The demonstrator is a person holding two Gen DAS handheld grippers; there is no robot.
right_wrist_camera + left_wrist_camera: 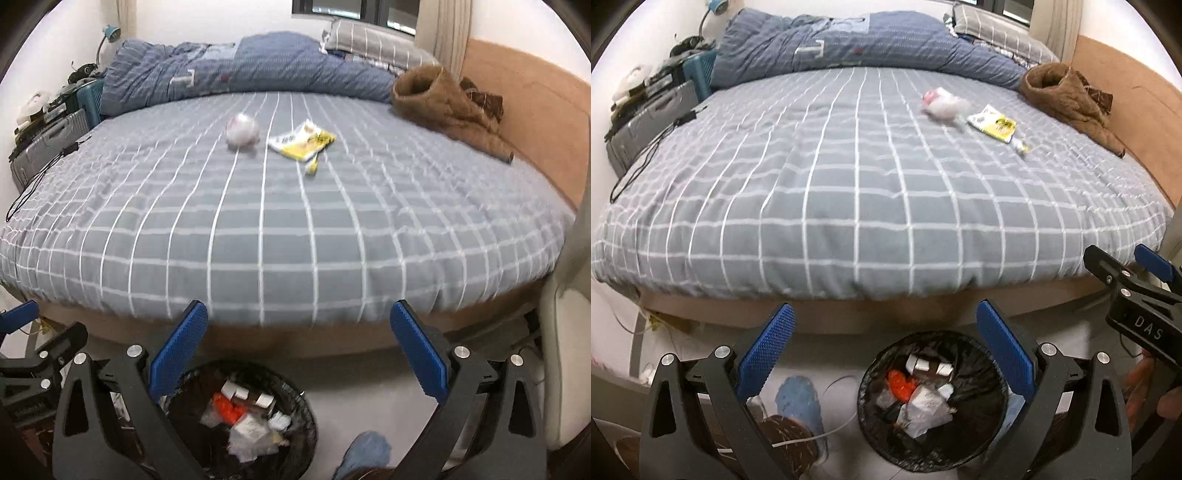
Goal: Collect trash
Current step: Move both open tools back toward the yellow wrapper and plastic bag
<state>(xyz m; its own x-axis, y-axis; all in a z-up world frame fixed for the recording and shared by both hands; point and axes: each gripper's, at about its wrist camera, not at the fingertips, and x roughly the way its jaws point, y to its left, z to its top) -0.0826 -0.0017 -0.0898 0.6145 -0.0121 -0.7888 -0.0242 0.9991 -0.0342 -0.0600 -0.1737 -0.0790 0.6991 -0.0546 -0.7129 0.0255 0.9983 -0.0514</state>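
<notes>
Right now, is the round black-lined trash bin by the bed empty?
No. The trash bin holds white crumpled wrappers and an orange scrap.

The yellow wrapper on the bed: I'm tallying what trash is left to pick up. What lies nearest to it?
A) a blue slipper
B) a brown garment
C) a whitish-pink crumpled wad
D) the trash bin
C: the yellow wrapper lies on the checked bedsheet just beside the whitish-pink crumpled wad; both tools are open and empty.
</notes>
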